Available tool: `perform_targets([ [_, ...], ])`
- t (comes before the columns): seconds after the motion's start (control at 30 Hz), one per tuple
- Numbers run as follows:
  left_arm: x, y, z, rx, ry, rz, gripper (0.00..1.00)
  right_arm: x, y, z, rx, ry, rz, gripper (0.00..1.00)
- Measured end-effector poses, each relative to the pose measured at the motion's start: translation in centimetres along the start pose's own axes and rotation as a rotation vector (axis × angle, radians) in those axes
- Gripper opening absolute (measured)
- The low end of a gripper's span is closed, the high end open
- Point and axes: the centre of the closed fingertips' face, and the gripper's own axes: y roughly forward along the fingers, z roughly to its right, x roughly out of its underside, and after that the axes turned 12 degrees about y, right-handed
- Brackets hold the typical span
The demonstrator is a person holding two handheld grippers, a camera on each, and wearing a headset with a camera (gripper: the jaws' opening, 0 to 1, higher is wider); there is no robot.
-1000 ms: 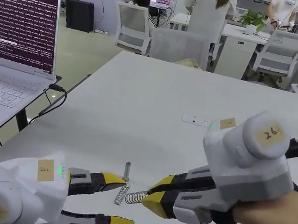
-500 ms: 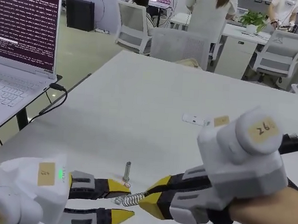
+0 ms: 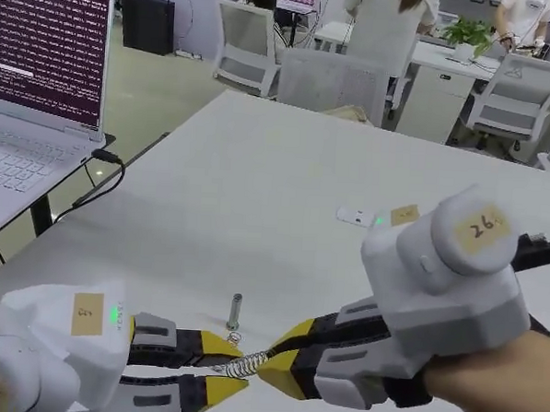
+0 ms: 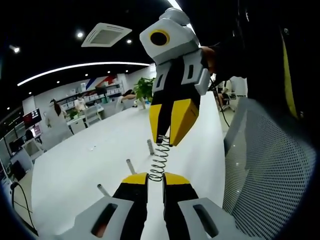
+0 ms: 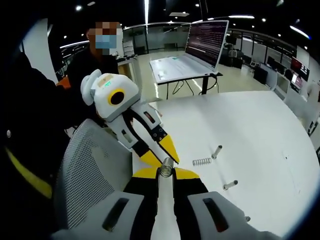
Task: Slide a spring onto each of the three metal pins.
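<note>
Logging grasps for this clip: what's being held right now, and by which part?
The spring: the left gripper pinches one end, the right gripper the other.

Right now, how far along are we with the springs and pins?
Nothing done yet: all three pins stand bare. In hand: one spring, gripped at its ends by the left tool and right tool. Left: all three pins; a second spring lies loose on the table.

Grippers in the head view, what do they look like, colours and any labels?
Both the left gripper and right gripper have white housings, grey-and-black bodies and yellow-tipped fingers. Tan stickers carry handwritten numbers, 26 on the right one. A green light glows on the left.
</note>
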Motion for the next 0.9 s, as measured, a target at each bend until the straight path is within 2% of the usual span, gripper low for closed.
perform_targets([
  [0.13, -0.1, 0.0, 0.1, 0.014, -0.051, 0.011, 0.03, -0.3, -0.1, -0.3, -0.012, -0.052, -0.021, 0.07],
  [0.2, -0.3, 0.0, 0.4, 0.032, -0.097, 0.021, 0.03, -0.4, -0.2, -0.5, -0.027, -0.086, -0.042, 0.08],
  [0.3, -0.3, 0.0, 0.8, 0.056, -0.125, 0.026, 0.03, -0.7, -0.3, -0.2, -0.019, -0.151, -0.07, 0.08],
  [0.47, -0.6, -0.1, 1.1, 0.073, -0.163, 0.044, 0.02, -0.6, -0.4, -0.6, -0.048, -0.2, -0.117, 0.08],
  [0.57, -0.7, -0.1, 1.5, 0.089, -0.17, 0.048, 0.02, -0.6, -0.4, -1.0, -0.065, -0.223, -0.135, 0.08],
  [0.67, -0.7, -0.1, 1.7, 0.099, -0.173, 0.049, 0.02, -0.2, -0.3, -1.3, -0.087, -0.276, -0.183, 0.08],
  [0.9, -1.0, -0.1, 2.1, 0.122, -0.189, 0.064, 0.02, 0.0, 0.1, -1.8, -0.116, -0.323, -0.225, 0.09],
])
